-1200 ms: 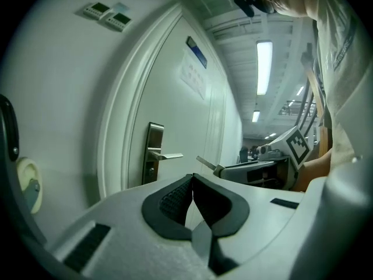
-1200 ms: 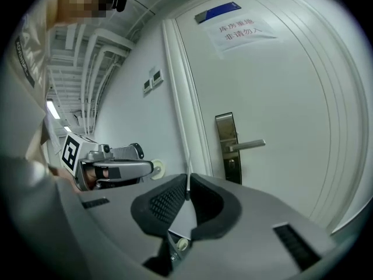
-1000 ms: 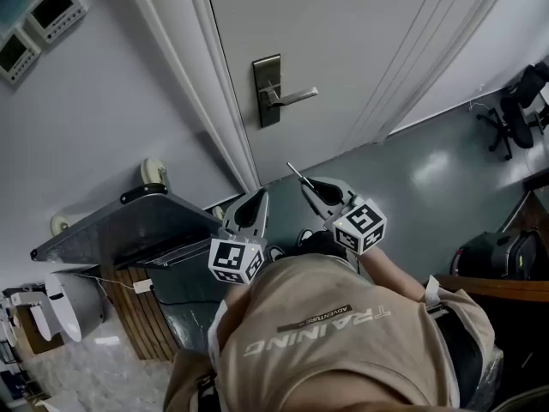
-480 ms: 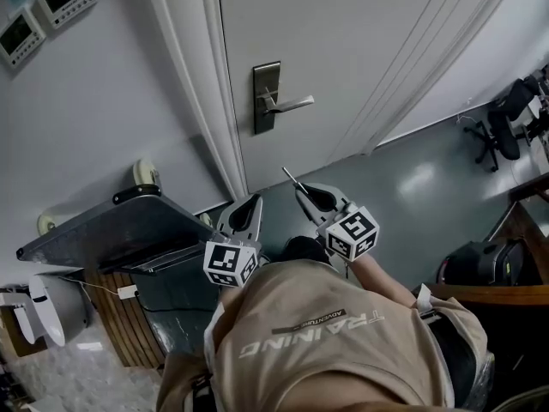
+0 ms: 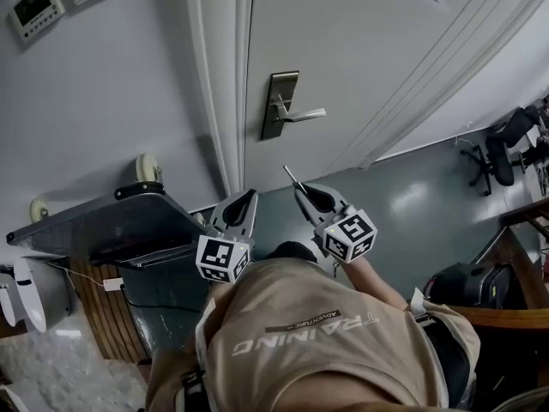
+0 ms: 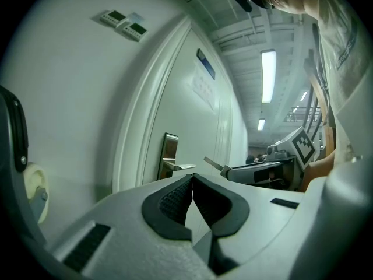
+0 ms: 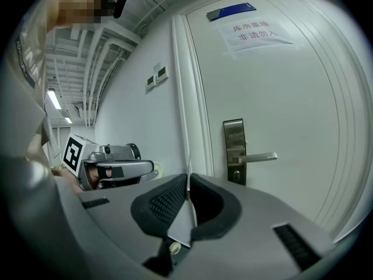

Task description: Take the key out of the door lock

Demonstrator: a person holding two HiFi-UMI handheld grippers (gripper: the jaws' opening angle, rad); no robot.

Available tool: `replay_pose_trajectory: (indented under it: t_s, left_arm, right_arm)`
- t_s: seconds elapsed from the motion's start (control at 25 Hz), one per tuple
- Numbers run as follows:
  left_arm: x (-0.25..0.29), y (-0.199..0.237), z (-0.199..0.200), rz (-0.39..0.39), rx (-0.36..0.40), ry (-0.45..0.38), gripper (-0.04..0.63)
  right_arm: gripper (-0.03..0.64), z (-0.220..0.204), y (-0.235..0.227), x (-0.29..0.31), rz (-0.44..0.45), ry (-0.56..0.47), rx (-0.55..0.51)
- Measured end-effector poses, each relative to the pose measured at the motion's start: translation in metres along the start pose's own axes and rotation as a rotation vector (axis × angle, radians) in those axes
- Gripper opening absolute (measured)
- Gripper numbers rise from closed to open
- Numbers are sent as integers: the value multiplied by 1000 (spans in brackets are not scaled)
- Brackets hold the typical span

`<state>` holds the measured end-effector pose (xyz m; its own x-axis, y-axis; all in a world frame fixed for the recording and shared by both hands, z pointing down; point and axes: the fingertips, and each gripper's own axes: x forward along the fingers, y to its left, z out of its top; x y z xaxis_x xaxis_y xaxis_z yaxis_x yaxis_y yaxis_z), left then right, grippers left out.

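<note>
A metal lock plate [image 5: 279, 104] with a lever handle [image 5: 305, 114] is on the white door, well ahead of both grippers. My right gripper [image 5: 300, 189] is shut on the key [image 5: 290, 175], a thin metal blade sticking out past its tips towards the door. In the right gripper view the key [image 7: 187, 192] stands edge-on between the dark pads, with the lock plate [image 7: 235, 150] beyond and no key in its keyhole. My left gripper [image 5: 249, 197] is shut on nothing, to the left of the right one. The left gripper view shows the key [image 6: 213, 163] jutting from the right gripper.
A dark grey cart [image 5: 111, 221] stands against the wall at the left, close to my left gripper. Two wall panels [image 5: 39, 3] hang high on the left. An office chair [image 5: 506, 136] is far right on the grey floor. A paper notice [image 7: 253, 31] is on the door.
The head view has swung, so the door lock sits higher and slightly right. Both grippers stay shut close to the body, and the key stays in the right one.
</note>
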<state>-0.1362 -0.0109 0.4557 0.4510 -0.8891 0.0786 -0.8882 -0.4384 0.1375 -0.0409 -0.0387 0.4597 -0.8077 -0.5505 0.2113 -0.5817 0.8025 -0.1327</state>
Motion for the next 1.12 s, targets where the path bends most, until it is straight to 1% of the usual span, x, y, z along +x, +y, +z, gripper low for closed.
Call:
replay_pose_trajectory:
  t_s: [0.16, 0.52, 0.72, 0.92, 1.12]
  left_arm:
    - [5, 16, 4, 4, 16, 5, 9]
    - [22, 38, 8, -23, 24, 18, 9]
    - [28, 48, 11, -23, 14, 11, 9]
    - [33, 48, 2, -29, -11, 21, 9]
    - [35, 46, -2, -31, -28, 26, 9]
  right_arm:
    - [29, 4, 0, 16, 5, -14, 3]
    - [28, 4, -14, 38, -17, -8, 21]
    - [29, 10, -17, 48, -19, -6, 19]
    - [28, 9, -23, 51, -44, 7, -11]
    - [29, 4, -31, 46, -54, 23, 27]
